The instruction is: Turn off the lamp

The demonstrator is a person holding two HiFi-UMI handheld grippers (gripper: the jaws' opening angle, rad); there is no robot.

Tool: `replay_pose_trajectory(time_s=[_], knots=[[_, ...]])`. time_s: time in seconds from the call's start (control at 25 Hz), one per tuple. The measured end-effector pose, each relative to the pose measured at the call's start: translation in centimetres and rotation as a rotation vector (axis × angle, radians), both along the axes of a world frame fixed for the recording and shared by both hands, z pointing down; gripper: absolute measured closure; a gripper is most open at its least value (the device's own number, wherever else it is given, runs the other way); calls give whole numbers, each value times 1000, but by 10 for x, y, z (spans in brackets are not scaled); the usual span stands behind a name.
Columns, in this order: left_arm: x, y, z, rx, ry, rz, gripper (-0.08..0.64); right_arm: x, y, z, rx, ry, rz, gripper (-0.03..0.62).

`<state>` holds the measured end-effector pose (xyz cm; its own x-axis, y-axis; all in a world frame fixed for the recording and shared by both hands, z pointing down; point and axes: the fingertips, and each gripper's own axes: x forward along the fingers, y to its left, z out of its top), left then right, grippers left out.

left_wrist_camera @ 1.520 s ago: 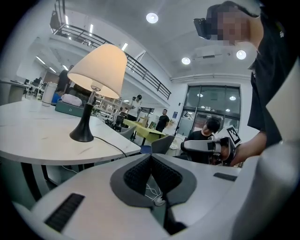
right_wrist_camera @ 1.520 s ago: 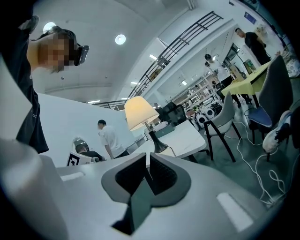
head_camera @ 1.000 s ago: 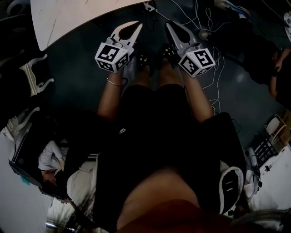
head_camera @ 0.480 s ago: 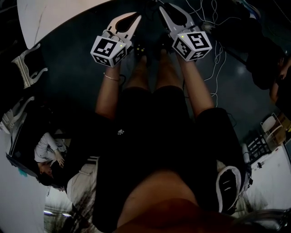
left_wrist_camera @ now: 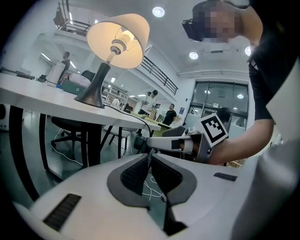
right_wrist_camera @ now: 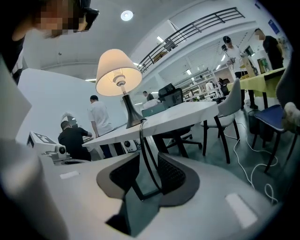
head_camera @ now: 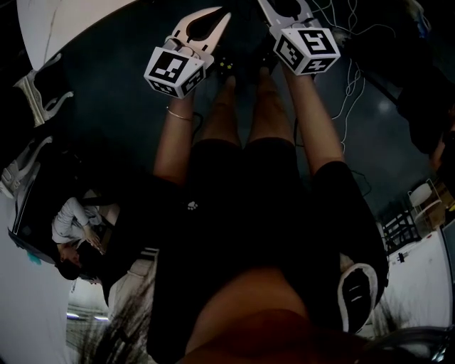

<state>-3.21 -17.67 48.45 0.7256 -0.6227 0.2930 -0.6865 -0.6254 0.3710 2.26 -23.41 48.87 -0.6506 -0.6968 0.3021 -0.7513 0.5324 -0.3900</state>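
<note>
The lamp (left_wrist_camera: 117, 40) stands lit on a white table (left_wrist_camera: 42, 96), with a cream shade on a dark flared base. It stands some way ahead of and above both grippers. The right gripper view shows the same lamp (right_wrist_camera: 118, 72) on the table (right_wrist_camera: 178, 115), with a black cable hanging from the edge. My left gripper (left_wrist_camera: 149, 157) is shut and empty, seen from above as the left gripper (head_camera: 225, 13). My right gripper (right_wrist_camera: 149, 154) is open by a narrow gap, with nothing in it. Its marker cube (head_camera: 307, 50) is near the top edge.
A corner of the table (head_camera: 50, 25) lies at the upper left. White cables (head_camera: 348, 78) trail on the dark floor to the right. A white chair (right_wrist_camera: 229, 103) and a black office chair (left_wrist_camera: 70, 124) stand by the table. A seated person (head_camera: 71, 234) is at my left, others stand farther back.
In the head view both grippers have moved up and forward, the right one's tips now past the top edge. The table corner has slid toward the upper left.
</note>
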Motion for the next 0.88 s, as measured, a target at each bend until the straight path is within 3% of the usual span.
replay_pose_trajectory(time_s=[0.16, 0.24, 0.36, 0.88], knots=[[-8, -1, 3, 2, 14, -25, 549, -2, -6, 4, 7, 17, 11, 506], [-10, -1, 6, -4, 15, -31, 507, -4, -5, 4, 9, 11, 0, 542], [-10, -1, 9, -7, 6, -28, 500, -6, -3, 0, 17, 0, -26, 567], [7, -6, 13, -7, -43, 18, 491, -6, 10, -43, -38, -219, -109, 583]])
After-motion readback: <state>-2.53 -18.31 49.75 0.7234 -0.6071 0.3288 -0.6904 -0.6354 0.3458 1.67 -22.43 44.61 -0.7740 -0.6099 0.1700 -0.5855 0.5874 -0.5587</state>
